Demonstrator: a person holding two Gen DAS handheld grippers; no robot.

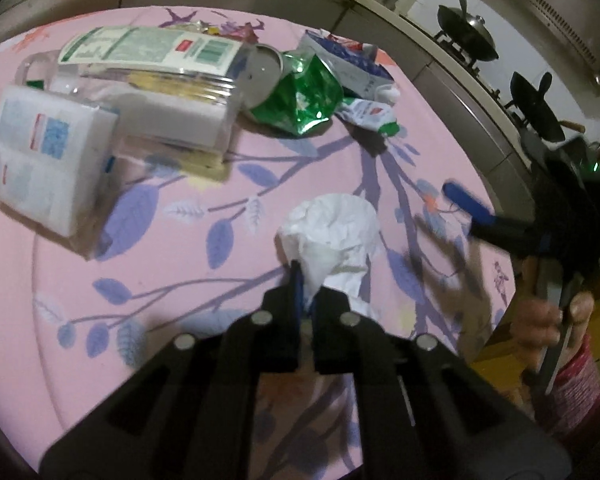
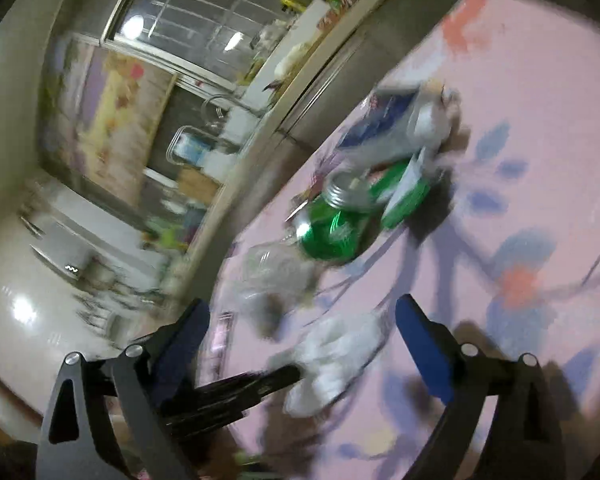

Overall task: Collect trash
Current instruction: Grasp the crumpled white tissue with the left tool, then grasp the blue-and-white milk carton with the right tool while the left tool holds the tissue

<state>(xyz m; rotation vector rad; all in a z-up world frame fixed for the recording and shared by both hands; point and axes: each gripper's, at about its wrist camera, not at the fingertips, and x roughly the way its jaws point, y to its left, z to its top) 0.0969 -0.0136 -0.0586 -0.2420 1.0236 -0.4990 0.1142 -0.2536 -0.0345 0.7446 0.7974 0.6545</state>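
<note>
Tissue pinched on the left, most of the trash not yet collected.

My left gripper [image 1: 305,300] has its jaws nearly closed on the crumpled tissue [image 1: 332,236], whose wad flares away from me along the jaws' line, low over the pink desk [image 1: 180,264]. My right gripper [image 2: 300,344] hangs wide open and empty. Left to gather, I judge: the green can [image 1: 296,100], wrappers [image 1: 352,64] and clear plastic jug [image 1: 148,92] lying on its side, long axis across my view.
</note>
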